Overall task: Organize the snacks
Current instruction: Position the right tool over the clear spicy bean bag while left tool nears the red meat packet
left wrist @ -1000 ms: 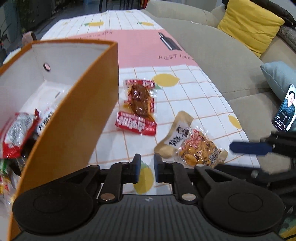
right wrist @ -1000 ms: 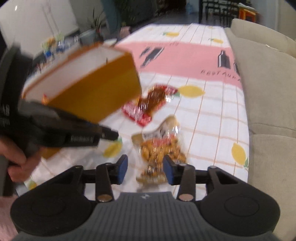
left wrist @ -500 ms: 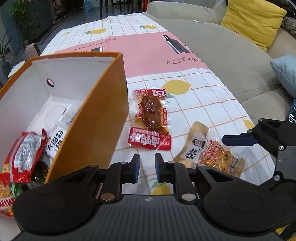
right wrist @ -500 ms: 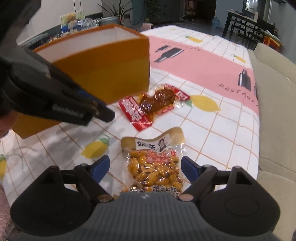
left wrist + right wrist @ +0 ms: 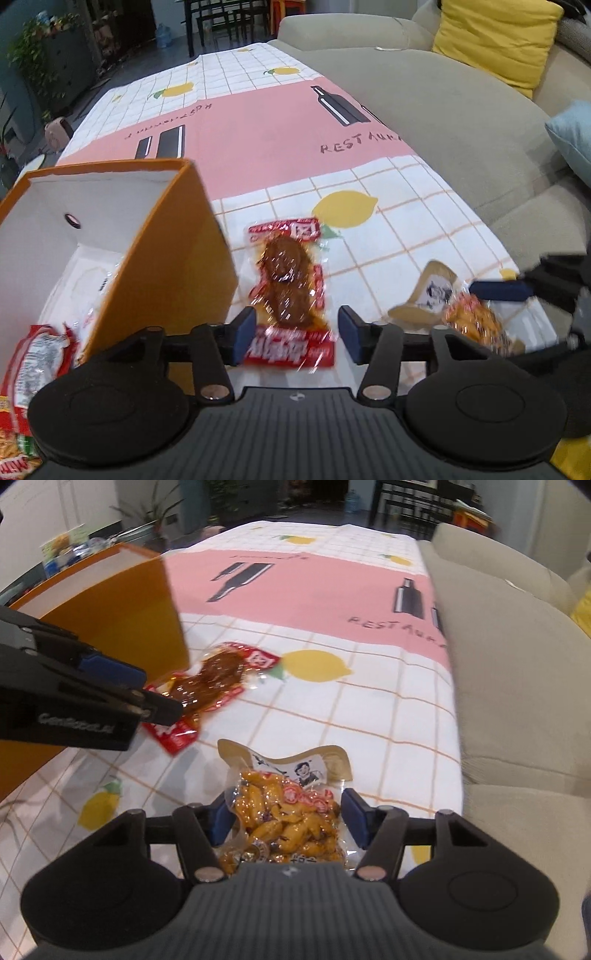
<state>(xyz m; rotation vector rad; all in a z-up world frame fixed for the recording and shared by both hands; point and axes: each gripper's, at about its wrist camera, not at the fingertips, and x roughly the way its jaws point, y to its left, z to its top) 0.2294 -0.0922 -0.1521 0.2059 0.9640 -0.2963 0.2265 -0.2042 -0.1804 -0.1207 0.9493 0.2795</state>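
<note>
The left gripper (image 5: pixel 297 334) is seen with its jaws opening, the red packet of braised meat (image 5: pixel 290 291) lying between them on the worktop (image 5: pixel 406 221), not pressed. The right gripper (image 5: pixel 286 818) is closing, its jaws set either side of the yellow snack packet (image 5: pixel 288 812); whether the pads touch it cannot be told. Just left of the left gripper stands the orange box (image 5: pixel 177 266), with packets inside. Beyond and to the right a beige sofa (image 5: pixel 443 110) is seen.
</note>
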